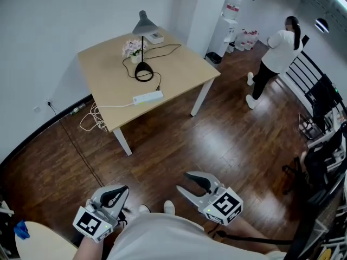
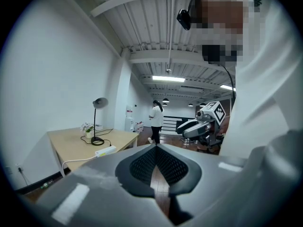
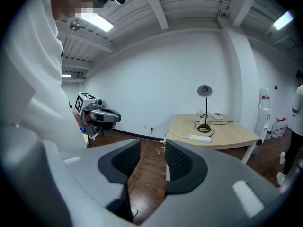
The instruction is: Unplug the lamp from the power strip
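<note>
In the head view the lamp (image 1: 143, 47) stands on a light wooden table (image 1: 184, 69) at the far left. The white power strip (image 1: 148, 97) lies near that table's near edge, and the lamp's black cord (image 1: 159, 84) runs down to the strip's right end; the plug itself is too small to make out. Both grippers hang low and near, well apart from the table. The left gripper (image 1: 115, 195) has its jaws pressed together and the right gripper (image 1: 184, 181) is spread. The left gripper view confirms the ribbed pads meeting with nothing between them, with the lamp and strip far off to the left. The right gripper view shows a clear gap between its pads, empty, and the table far to the right. The plug is probably small, rigid and held only by friction, while the strip looks light and likely to slide or lift. The hold belongs on the plug body, not the limp cord, with the other gripper pinning the strip.
</note>
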Tool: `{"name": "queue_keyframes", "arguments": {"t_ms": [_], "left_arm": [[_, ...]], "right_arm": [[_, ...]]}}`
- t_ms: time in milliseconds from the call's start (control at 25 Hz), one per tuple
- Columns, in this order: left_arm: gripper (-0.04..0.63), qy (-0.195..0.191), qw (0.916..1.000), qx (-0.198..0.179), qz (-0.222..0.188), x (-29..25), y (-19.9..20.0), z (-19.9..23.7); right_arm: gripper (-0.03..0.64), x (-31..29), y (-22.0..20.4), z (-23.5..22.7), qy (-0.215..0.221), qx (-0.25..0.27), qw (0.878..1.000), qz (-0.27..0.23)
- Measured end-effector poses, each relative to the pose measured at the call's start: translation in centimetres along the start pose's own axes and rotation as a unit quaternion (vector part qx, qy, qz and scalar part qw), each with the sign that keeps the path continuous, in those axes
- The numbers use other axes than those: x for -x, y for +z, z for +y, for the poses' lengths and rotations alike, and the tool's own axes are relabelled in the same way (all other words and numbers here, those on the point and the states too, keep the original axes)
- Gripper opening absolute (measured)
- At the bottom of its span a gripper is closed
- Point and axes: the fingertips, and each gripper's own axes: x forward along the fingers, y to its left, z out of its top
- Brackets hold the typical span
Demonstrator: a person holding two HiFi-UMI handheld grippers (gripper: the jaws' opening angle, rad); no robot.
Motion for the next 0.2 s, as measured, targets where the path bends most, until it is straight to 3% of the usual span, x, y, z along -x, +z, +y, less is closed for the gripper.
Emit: {"name": "queue_keyframes", "arguments": {"t_ms": [200], "left_arm": [[0.005,-0.003,1.0000,-0.002,0.000,0.08,0.01,0.29]], "right_arm": [[0.161,-0.22,0.09,0.20,0.000,0.002,1.000,0.002]]}}
